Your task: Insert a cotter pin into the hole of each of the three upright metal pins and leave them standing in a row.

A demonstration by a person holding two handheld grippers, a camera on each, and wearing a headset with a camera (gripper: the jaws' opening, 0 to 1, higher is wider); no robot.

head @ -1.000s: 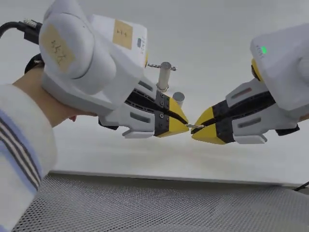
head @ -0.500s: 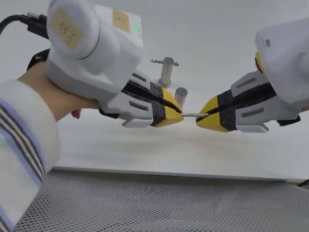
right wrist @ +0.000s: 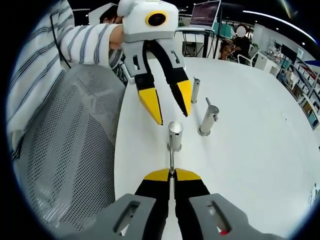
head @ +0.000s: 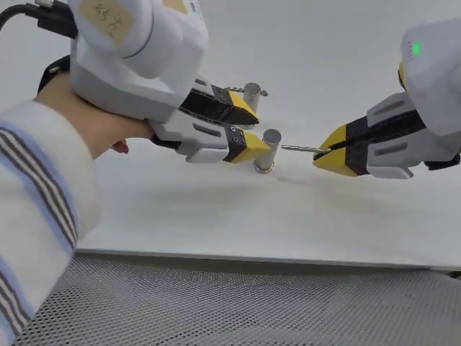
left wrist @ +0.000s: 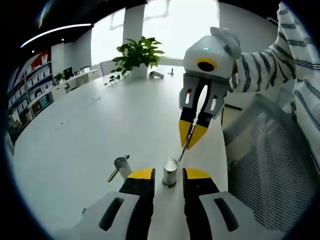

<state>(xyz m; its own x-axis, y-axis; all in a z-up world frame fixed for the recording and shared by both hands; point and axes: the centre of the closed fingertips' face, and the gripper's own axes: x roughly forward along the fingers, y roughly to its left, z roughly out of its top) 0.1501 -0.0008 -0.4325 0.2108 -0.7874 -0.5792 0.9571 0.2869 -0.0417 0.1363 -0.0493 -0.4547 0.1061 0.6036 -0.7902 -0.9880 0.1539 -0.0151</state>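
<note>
One thin steel cotter pin is clamped by its tail in the right claw. It is held level, its tip just short of the head of the nearest upright grey metal pin on the white bench. A second ago both claws met tip to tip on it. The left claw has since let go and now has its jaws apart to either side of that metal pin, no contact evident. Judgement: handover complete, insertion into this pin is next, and the left claw is placed to steady it. The second metal pin behind already carries a fitted cotter pin. The third metal pin stands beyond; its hole is too small to assess.
</note>
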